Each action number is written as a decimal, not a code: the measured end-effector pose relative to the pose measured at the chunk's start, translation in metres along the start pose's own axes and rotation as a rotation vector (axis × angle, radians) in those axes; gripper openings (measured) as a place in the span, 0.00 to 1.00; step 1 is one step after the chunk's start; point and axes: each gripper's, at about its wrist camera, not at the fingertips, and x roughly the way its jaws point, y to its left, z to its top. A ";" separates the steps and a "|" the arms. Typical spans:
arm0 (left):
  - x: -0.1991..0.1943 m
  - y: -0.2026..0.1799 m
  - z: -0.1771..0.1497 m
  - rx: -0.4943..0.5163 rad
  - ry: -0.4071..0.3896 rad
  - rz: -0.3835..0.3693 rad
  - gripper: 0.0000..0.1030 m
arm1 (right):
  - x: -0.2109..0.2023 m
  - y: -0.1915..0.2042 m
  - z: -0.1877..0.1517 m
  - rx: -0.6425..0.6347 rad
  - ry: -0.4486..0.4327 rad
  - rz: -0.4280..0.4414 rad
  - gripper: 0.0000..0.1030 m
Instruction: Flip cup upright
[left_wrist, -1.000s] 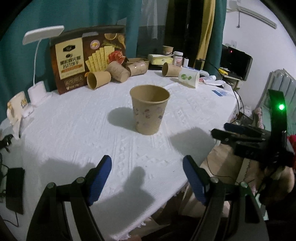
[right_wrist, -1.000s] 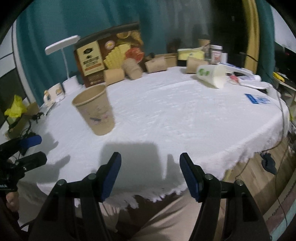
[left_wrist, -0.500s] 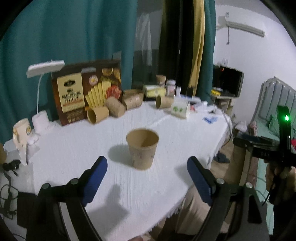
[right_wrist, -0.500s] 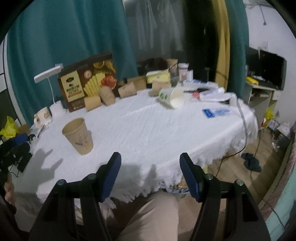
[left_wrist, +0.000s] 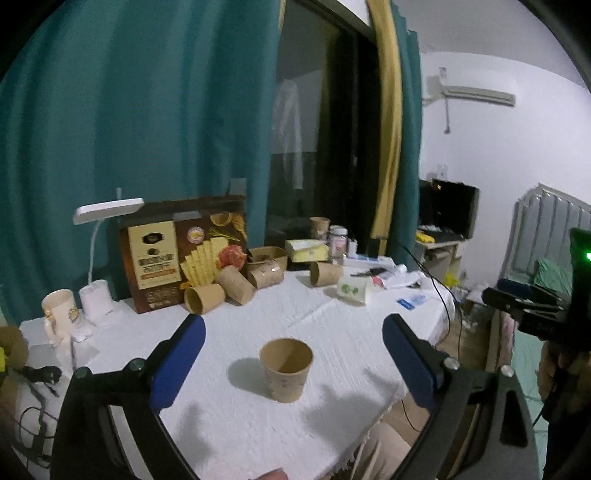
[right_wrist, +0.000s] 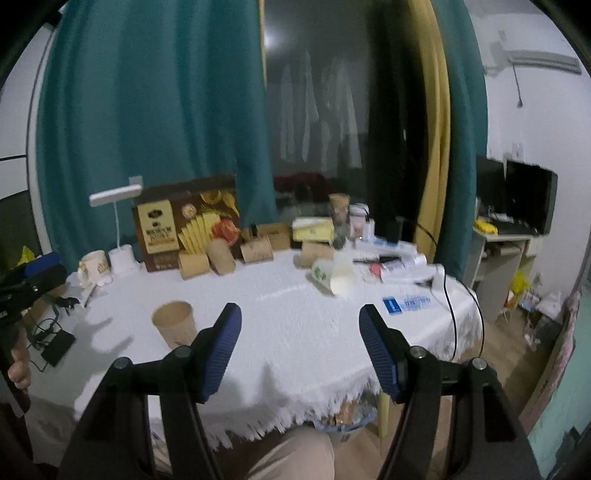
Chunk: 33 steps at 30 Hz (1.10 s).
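A brown paper cup (left_wrist: 285, 369) stands upright, mouth up, on the white tablecloth (left_wrist: 332, 325) near the front edge. It also shows in the right wrist view (right_wrist: 174, 324) at the left. My left gripper (left_wrist: 291, 362) is open and empty, held back from and above the cup. My right gripper (right_wrist: 300, 349) is open and empty, off the table's front edge, to the right of the cup. The right gripper also shows at the far right of the left wrist view (left_wrist: 524, 306).
Several paper cups (left_wrist: 236, 284) lie on their sides at the back by a snack box (left_wrist: 184, 254). A white cup (left_wrist: 354, 290) lies at the back right. A desk lamp (left_wrist: 99, 258) and mug (left_wrist: 59, 314) stand at the left. Cables (right_wrist: 55, 332) lie at the table's left edge.
Both grippers have pulled back and risen away from the table; the cup looks smaller and lower in both views. The cup has stayed upright in place.
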 end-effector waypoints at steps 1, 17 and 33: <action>-0.002 0.003 0.002 -0.013 -0.004 0.008 0.94 | -0.001 0.003 0.003 -0.004 -0.008 0.009 0.62; -0.005 0.025 -0.010 -0.040 -0.024 0.050 0.95 | 0.030 0.025 0.015 0.006 0.023 0.079 0.64; 0.003 0.026 -0.011 -0.035 -0.018 0.039 0.95 | 0.040 0.027 0.011 0.002 0.042 0.083 0.65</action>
